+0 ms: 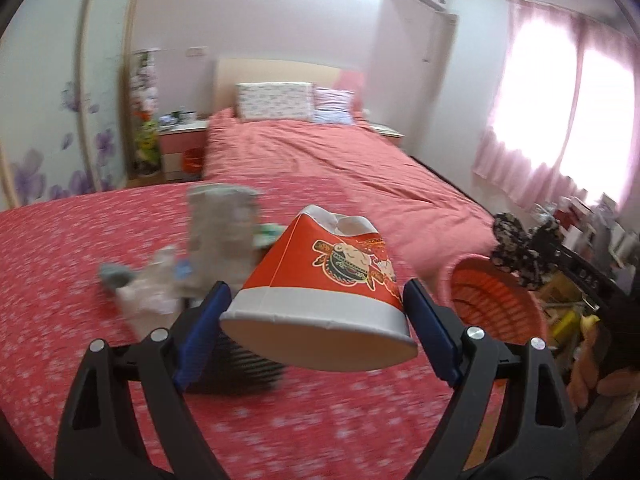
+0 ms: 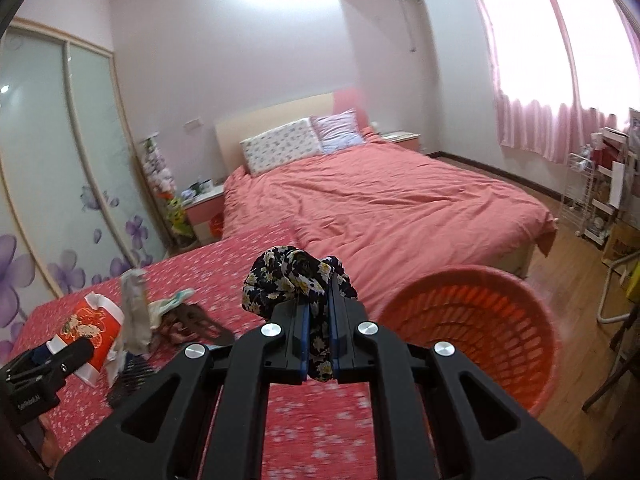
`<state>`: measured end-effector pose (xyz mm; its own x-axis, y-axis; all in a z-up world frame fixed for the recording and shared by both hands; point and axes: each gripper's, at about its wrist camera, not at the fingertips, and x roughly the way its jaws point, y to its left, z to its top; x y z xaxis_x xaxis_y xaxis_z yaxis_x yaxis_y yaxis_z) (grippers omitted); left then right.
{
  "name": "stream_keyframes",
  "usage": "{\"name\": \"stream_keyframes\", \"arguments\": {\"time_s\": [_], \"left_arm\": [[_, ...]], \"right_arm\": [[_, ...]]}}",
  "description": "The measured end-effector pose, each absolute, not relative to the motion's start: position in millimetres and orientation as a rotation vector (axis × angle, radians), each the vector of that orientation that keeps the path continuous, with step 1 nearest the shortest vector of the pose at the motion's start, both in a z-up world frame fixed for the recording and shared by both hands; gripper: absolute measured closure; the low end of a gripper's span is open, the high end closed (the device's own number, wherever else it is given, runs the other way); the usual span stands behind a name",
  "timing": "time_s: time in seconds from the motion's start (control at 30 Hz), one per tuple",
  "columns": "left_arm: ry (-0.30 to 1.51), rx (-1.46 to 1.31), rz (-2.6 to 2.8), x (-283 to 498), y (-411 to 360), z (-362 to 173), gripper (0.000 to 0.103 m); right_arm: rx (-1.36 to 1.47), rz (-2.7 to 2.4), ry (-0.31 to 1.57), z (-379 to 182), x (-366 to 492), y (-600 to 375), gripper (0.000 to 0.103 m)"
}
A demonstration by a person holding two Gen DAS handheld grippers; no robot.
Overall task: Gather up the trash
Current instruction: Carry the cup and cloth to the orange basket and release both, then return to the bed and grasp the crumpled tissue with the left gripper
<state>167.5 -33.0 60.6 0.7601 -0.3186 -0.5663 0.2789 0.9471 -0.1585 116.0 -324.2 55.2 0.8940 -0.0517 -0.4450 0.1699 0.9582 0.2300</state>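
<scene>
Both tongs are loaded. Left tongs (image 1: 316, 308) stand wide, blue pads clamping my crushed red-and-white paper cup (image 1: 320, 276) above the red floral tablecloth (image 1: 60, 264). Right tongs (image 2: 319, 344) are pinched tight on a dark flower-print cloth scrap (image 2: 294, 278), beside the orange plastic slatted basket (image 2: 472, 320). Blurred clear wrappers (image 1: 168, 280), perhaps plastic, lie behind the cup.
</scene>
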Motion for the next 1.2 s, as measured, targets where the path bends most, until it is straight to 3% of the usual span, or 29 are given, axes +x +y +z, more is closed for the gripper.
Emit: {"name": "stream_keyframes", "arguments": {"time_s": [0.57, 1.07, 1.2], "left_arm": [[0.681, 0.024, -0.634, 195.7, -207.2, 20.5, 0.018], [0.768, 0.093, -0.71, 220.3, -283.9, -29.9, 0.017], [0.809, 0.094, -0.695, 229.2, -286.4, -41.4, 0.016]], "right_arm": [[0.381, -0.288, 0.433, 29.7, 106.5, -420.0, 0.095], [0.474, -0.331, 0.481, 0.7, 116.1, -462.2, 0.094], [0.514, -0.316, 0.51, -7.7, 119.0, -468.6, 0.073]]}}
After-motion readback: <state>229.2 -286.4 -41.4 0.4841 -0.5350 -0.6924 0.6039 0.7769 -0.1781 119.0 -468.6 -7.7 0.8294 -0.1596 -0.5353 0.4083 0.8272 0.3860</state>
